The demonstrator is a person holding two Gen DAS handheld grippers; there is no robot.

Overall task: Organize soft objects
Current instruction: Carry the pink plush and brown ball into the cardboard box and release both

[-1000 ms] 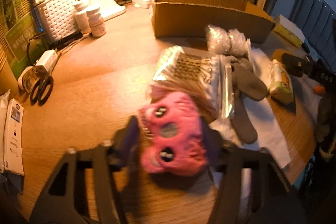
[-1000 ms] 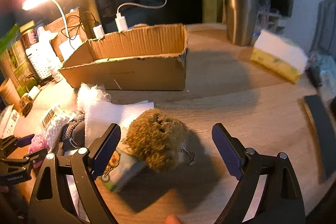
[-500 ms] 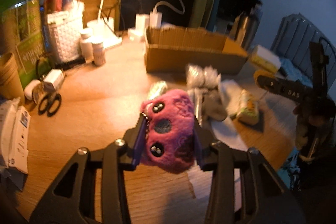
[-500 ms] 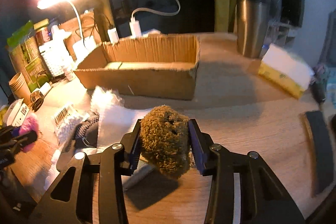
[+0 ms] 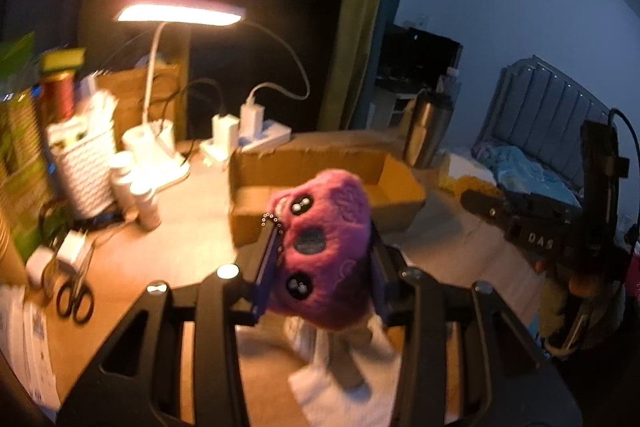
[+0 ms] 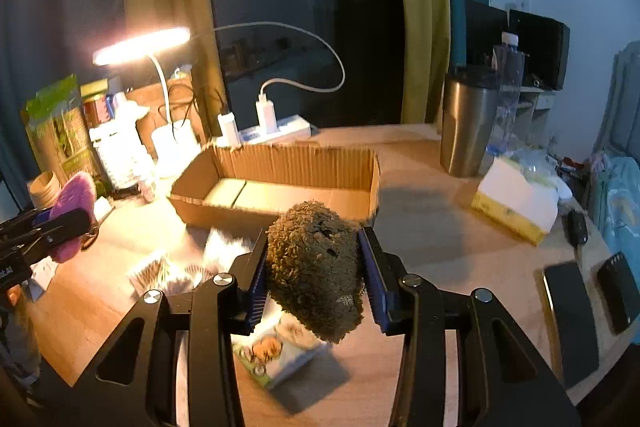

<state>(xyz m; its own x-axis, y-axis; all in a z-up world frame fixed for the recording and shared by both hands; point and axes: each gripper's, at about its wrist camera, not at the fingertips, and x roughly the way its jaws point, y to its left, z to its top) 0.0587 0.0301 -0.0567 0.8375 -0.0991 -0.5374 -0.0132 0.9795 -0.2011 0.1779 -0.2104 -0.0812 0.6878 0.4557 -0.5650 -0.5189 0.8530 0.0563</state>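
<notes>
Both hands are mid-carry, each with a toy clear of the table. The left gripper point(image 5: 320, 263) is clenched on the pink plush point(image 5: 324, 251), its blue pads pressed into the fur on either side; the plush hangs in the air in front of the box point(image 5: 404, 191), a short bead chain dangling at its upper left. The right gripper point(image 6: 316, 271) grips the brown plush point(image 6: 316, 267) the same way, squeezed between both pads and held above the near table, with the box point(image 6: 280, 163) just beyond it. Both sets of jaws have just been closing, and each now has its toy firmly between them.

The box looks empty, so I judge the sorting has barely begun: this is the lift-and-carry step for the first two soft things. More of them lie below on the table point(image 6: 440, 227): a white cloth point(image 5: 336, 379) with something grey on it, a bag of cotton swabs point(image 6: 156, 267) and a small tissue pack point(image 6: 276, 355).

Next, I think, each hand needs to travel forward over the near wall of the box, dip inside, and only then let go. The two grippers are near each other, so going in side by side calls for some care not to knock together.
</notes>
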